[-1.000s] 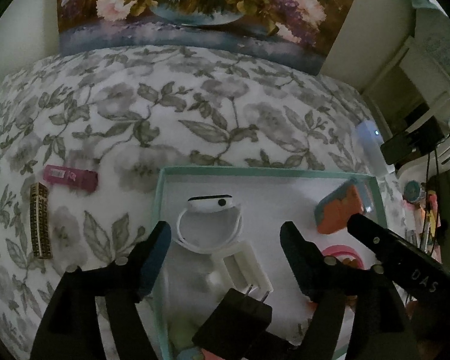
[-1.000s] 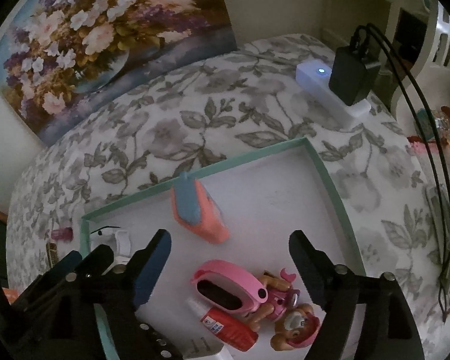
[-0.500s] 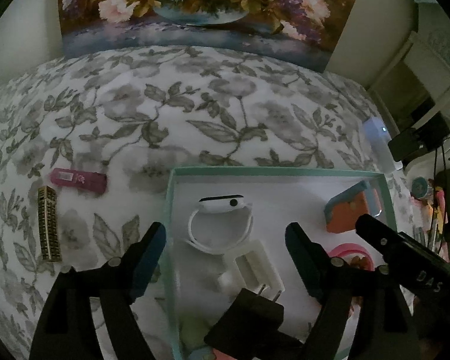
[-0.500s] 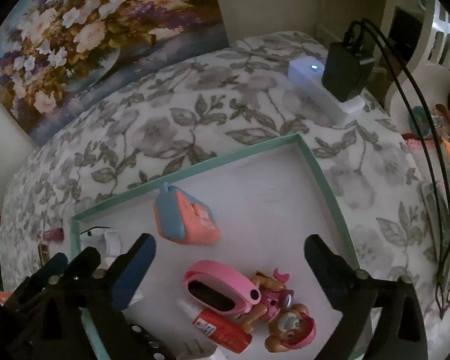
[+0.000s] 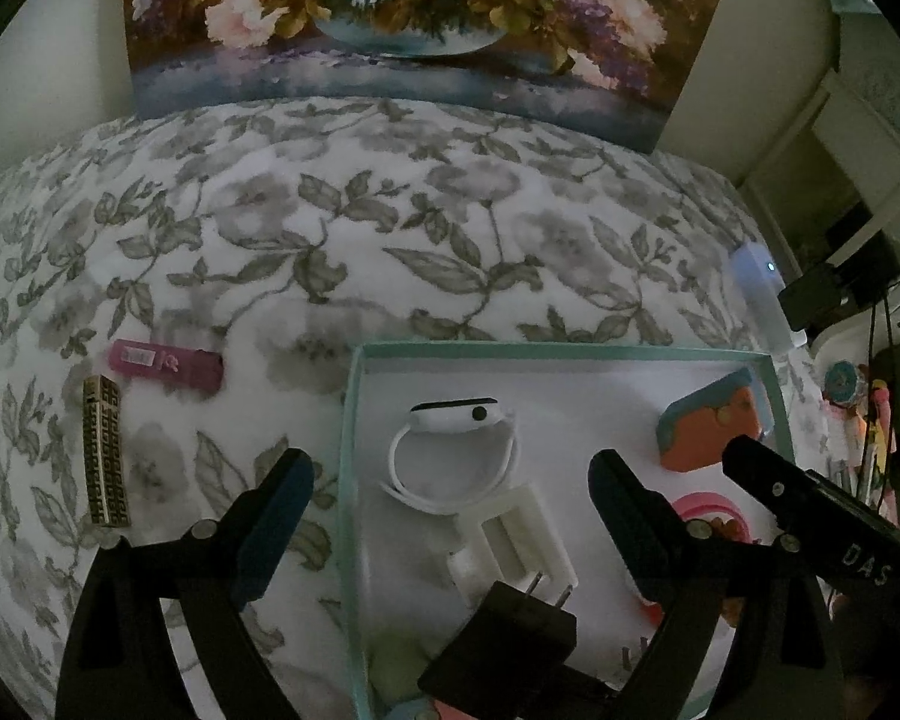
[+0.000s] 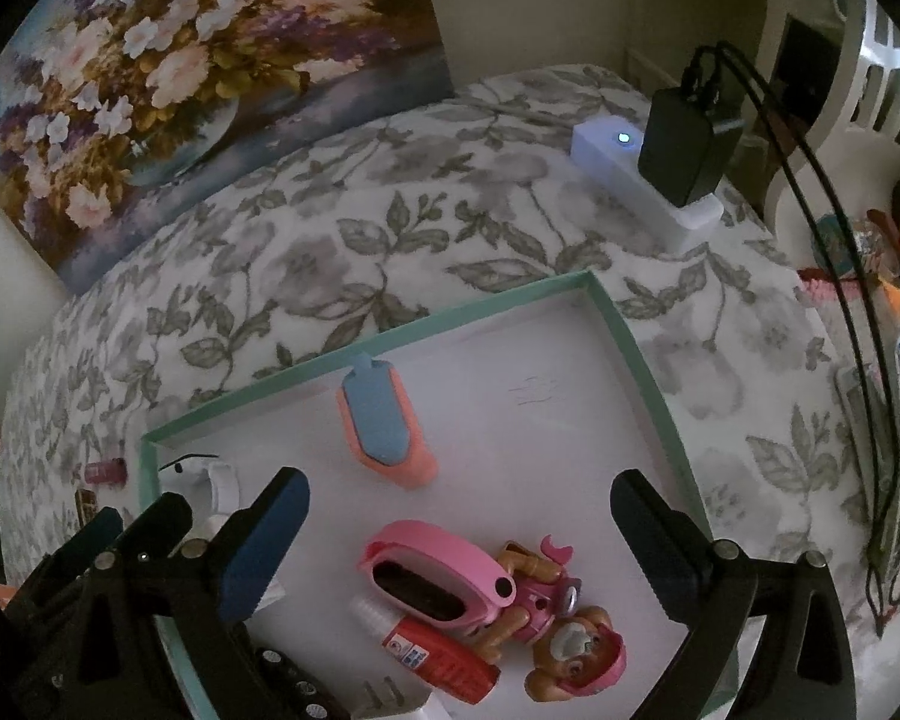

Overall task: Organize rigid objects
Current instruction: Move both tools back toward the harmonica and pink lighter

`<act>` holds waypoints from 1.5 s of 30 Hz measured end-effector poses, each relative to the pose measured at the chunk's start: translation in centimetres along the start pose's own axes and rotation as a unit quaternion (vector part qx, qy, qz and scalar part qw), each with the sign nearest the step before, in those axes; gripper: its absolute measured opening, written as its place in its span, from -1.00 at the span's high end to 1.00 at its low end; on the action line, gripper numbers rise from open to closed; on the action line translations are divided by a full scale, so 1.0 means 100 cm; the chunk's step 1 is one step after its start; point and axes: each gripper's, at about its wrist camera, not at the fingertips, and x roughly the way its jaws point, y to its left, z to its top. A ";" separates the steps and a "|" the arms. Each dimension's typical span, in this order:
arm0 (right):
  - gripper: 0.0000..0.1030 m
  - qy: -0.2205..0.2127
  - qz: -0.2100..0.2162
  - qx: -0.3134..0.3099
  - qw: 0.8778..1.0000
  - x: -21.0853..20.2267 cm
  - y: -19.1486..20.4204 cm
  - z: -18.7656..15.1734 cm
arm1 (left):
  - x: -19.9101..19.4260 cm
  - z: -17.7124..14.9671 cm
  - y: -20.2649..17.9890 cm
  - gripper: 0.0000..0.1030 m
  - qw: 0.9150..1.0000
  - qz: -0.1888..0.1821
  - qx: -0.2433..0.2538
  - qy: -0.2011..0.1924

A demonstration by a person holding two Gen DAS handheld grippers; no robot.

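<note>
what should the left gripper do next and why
Probably swing the left gripper left toward the pink stick and gold bar. Both lie on the bedspread outside the teal box, and its jaws are open and hold nothing.

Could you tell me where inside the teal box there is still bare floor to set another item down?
In the box, the far right corner is bare, between the orange case and the right wall. The near side is crowded: pink band, toy pup, red tube, white watch and chargers.

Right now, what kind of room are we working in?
Probably a bedroom: the tray sits on a floral bedspread, a flower painting leans on the wall behind, and a charger is plugged in beside it.
</note>
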 end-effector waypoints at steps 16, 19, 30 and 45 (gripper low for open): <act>-0.98 -0.042 0.018 -0.029 0.999 -0.032 0.028 0.008 | -0.018 0.009 0.017 -0.81 1.000 -0.013 -0.013 -0.003; -0.98 -0.050 0.019 -0.035 0.998 -0.037 0.037 0.008 | -0.020 0.011 0.023 -0.81 1.000 -0.015 -0.016 -0.003; -0.98 -0.057 0.040 -0.067 0.995 -0.039 0.084 0.002 | -0.031 0.016 0.079 -0.81 0.998 0.008 -0.054 -0.010; -0.98 -0.039 0.065 -0.134 0.988 -0.015 0.167 -0.019 | -0.032 0.008 0.182 -0.81 0.990 0.040 -0.133 -0.004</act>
